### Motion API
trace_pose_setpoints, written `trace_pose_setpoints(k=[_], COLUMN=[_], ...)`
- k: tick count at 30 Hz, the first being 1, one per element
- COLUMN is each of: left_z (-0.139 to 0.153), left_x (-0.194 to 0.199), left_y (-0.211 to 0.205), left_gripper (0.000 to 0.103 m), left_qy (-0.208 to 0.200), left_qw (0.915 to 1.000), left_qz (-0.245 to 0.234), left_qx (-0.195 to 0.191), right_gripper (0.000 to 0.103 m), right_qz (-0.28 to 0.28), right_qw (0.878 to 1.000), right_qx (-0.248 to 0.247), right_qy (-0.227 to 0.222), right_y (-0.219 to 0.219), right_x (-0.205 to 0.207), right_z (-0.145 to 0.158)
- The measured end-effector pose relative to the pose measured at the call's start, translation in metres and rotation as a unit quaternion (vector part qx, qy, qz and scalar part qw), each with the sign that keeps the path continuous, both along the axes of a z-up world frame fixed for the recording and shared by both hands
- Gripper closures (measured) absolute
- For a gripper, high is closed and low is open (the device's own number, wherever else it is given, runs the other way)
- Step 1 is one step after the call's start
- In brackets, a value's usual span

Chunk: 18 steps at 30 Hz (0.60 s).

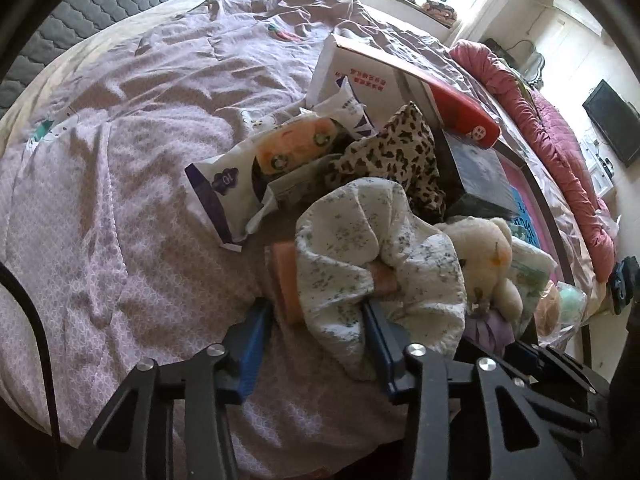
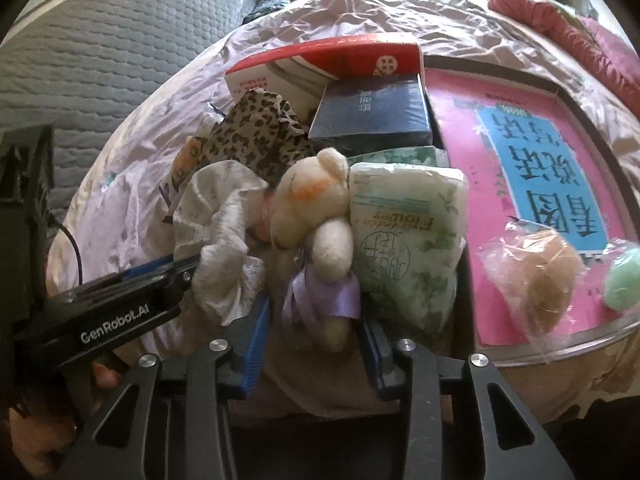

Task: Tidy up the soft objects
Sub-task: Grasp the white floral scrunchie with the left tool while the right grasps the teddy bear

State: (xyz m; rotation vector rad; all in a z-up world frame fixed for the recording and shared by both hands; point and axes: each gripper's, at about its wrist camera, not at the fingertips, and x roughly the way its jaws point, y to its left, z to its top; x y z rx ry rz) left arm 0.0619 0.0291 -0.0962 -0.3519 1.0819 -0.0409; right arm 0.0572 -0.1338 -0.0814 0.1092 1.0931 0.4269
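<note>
1. While both grippers point down at a pile of things on the bed (image 1: 120,184), the left gripper (image 1: 316,320) has its blue fingers (image 1: 256,320) on either side of the floral cloth (image 1: 360,248), a crumpled white piece with small grey sprigs.
2. The cloth's lower fold sits between those fingers; the right-side finger is tucked under and touching it, the left-side one lies just beside an orange-pink soft item (image 1: 284,276) under the cloth. Whether the fingers are truly clenched on the cloth I cannot tell.
3. In the right wrist view the left gripper (image 2: 192,262) comes in from the left, its tip meeting the cloth (image 2: 220,216).
4. The right gripper (image 2: 314,320) straddles the plush bear (image 2: 316,216), cream with a lilac ribbon (image 2: 324,292) at its middle. The bear's lower body and leg hang between the blue fingers (image 2: 256,332); small gaps show on both sides, so the fingers look released around it.
5. The bear (image 1: 488,264) lies touching the cloth on one side and a green-printed tissue pack (image 2: 408,240) on the other.
6. Behind them sit a leopard-print cloth (image 2: 256,132), a dark box (image 2: 372,112) and a red-and-white box (image 2: 320,60); a pink board (image 2: 532,160) carries two bagged soft balls (image 2: 540,276).
</note>
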Motion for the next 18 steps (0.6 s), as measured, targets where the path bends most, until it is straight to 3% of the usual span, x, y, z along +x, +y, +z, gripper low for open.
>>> trace_pose_setpoints(k=[6, 10, 18], left_z=[-0.001, 0.0, 0.016], left_x=[-0.003, -0.007, -0.016], left_y=[0.012, 0.022, 0.026], left_gripper=[0.075, 0.087, 0.093], left_qy=[-0.006, -0.012, -0.041], left_qw=[0.9998, 0.9989, 0.9982], left_qz=[0.007, 0.016, 0.014], left_qx=[-0.019, -0.042, -0.041], right_gripper=[0.077, 0.081, 0.081], right_qz=[0.004, 0.002, 0.014], right_qw=[0.999, 0.998, 0.997], right_qx=[0.047, 0.07, 0.071], right_qy=[0.019, 0.004, -0.019], right_y=[0.002, -0.002, 0.0], right_x=[0.008, 0.007, 0.003], right_z=[-0.01, -0.003, 0.006])
